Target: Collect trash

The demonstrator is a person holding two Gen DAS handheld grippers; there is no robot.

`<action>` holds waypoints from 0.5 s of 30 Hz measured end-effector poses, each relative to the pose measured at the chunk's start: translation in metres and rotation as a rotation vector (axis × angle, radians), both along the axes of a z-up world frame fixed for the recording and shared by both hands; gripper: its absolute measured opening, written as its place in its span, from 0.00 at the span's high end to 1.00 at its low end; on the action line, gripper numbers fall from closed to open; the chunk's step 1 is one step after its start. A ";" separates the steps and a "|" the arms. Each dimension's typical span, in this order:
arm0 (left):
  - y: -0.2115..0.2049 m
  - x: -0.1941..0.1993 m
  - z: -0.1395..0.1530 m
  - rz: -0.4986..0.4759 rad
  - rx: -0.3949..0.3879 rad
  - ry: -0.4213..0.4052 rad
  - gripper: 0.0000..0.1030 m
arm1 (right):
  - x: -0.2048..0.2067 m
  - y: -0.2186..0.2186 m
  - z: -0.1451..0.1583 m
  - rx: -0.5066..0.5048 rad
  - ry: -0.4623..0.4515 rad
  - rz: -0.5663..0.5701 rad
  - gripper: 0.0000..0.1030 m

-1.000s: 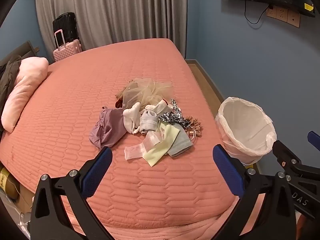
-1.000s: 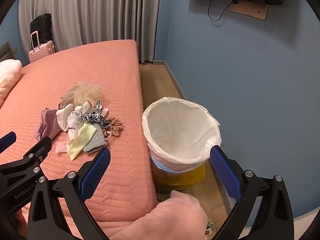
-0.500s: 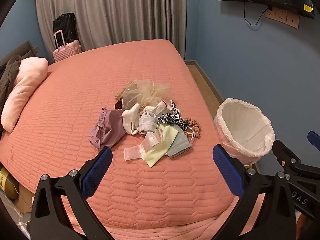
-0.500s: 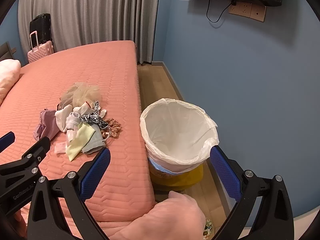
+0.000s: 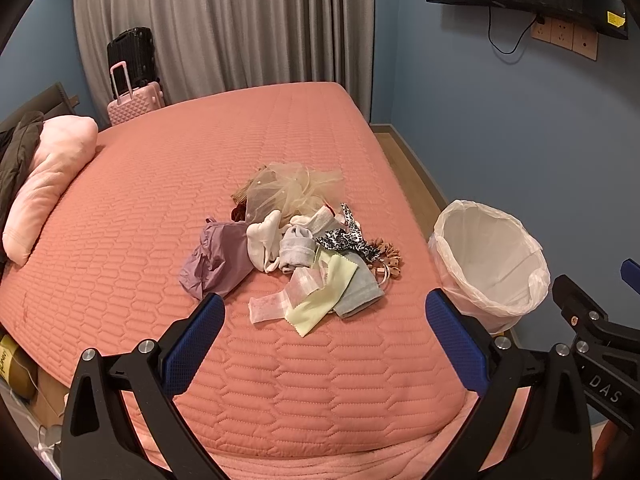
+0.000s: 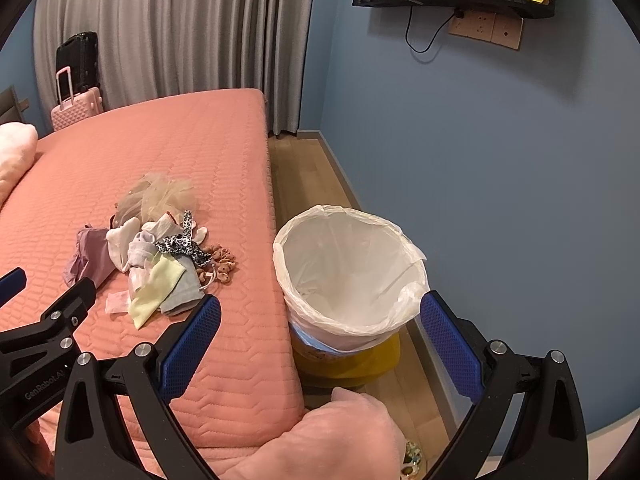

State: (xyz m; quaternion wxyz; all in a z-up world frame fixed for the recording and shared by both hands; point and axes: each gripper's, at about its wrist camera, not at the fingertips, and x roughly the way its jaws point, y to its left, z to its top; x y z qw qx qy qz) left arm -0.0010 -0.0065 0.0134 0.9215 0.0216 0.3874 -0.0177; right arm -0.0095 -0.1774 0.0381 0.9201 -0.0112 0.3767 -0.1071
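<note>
Trash pile (image 5: 296, 248) sat untouched on the bed (image 5: 160, 208). Your left gripper (image 5: 322, 328) and right gripper (image 6: 320, 320) gaped empty; you needed one loose edge, then the bin (image 6: 348, 268).

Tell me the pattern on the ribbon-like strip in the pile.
Black-and-white leopard print, clearest in the left wrist view.

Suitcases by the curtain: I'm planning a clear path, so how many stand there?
2: a black hard-shell suitcase against the grey curtain, and a pink quilted suitcase in front. The bed may hide others.
</note>
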 end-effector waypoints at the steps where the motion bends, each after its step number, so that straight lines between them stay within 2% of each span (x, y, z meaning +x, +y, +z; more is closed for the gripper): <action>1: 0.000 0.000 0.000 0.001 0.000 -0.002 0.07 | 0.000 0.000 0.000 0.000 0.000 0.000 0.06; 15: 0.002 0.000 -0.001 0.003 -0.002 -0.011 0.07 | -0.002 -0.001 0.003 -0.013 -0.010 -0.010 0.06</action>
